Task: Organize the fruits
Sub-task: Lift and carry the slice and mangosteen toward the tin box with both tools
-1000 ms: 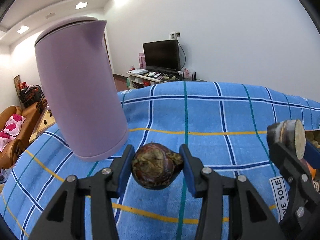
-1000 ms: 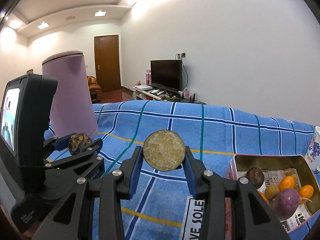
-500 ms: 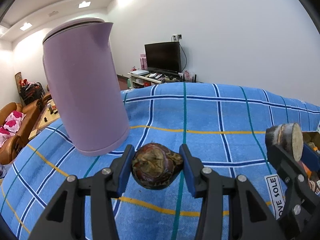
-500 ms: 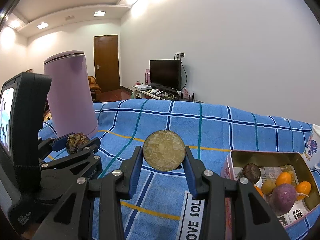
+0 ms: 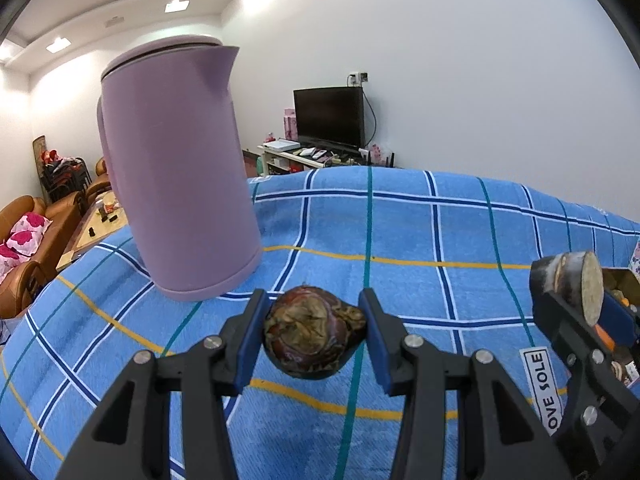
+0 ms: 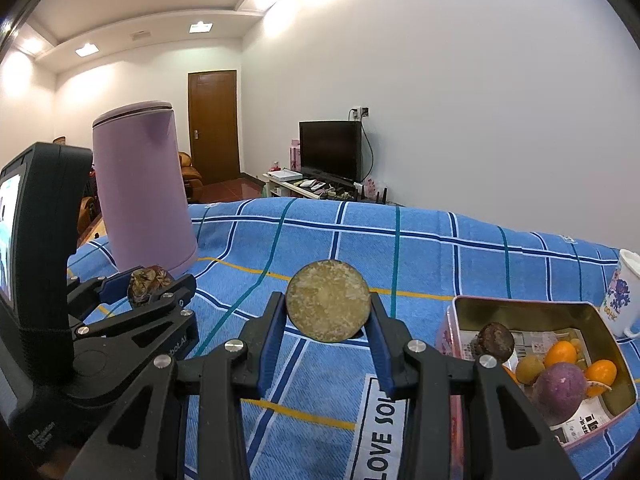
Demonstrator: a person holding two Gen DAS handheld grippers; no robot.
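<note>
My left gripper (image 5: 314, 336) is shut on a dark reddish-brown wrinkled fruit (image 5: 314, 330) and holds it above the blue checked cloth; the gripper and fruit (image 6: 150, 280) also show at the left of the right wrist view. My right gripper (image 6: 328, 320) is shut on a round, flat-faced tan fruit piece (image 6: 328, 306), which appears at the right edge of the left wrist view (image 5: 580, 284). A metal tin (image 6: 600, 312) to the right holds a dark round fruit (image 6: 494, 340), a purple fruit (image 6: 562, 386) and several small orange fruits.
A tall lilac kettle (image 5: 176, 168) stands on the cloth (image 5: 400, 236) at the left, close behind the left gripper. A white printed mug (image 6: 622, 292) stands behind the tin. A TV (image 6: 330, 148) and a door are far behind the table.
Both grippers have shifted right with their fruits still held. The kettle now sits further from the left gripper, and the tin is closer to the right gripper.
</note>
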